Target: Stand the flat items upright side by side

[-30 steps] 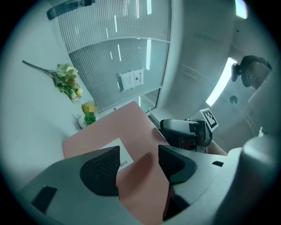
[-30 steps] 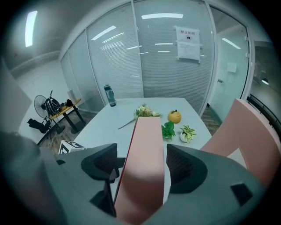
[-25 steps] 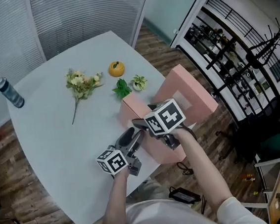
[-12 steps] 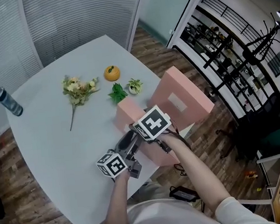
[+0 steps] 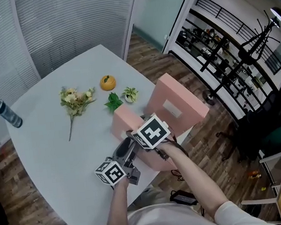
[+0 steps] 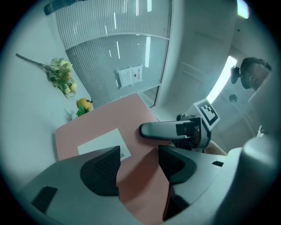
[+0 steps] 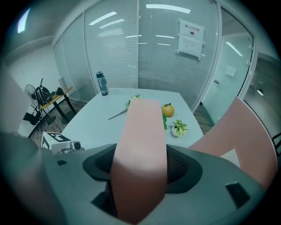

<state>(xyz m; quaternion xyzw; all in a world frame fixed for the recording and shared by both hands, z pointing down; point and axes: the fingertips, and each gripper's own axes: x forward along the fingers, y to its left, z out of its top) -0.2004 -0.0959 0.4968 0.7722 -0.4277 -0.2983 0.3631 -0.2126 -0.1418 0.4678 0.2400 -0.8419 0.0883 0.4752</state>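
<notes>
Right gripper [image 7: 139,169] has just drawn its jaws slightly closer on the edge of the near pink box [image 7: 140,132] standing between them. In the head view, the table [image 5: 48,134] and everything on it have slid toward seven o'clock as the camera shifts.

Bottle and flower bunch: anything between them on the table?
Nothing; bare tabletop between bottle and flower bunch, seen in the head view.

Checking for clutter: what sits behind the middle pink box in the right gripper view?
Behind the box, the orange, plant and a flower stem show on the table. The flower heads and the table straight behind it are mostly covered.
</notes>
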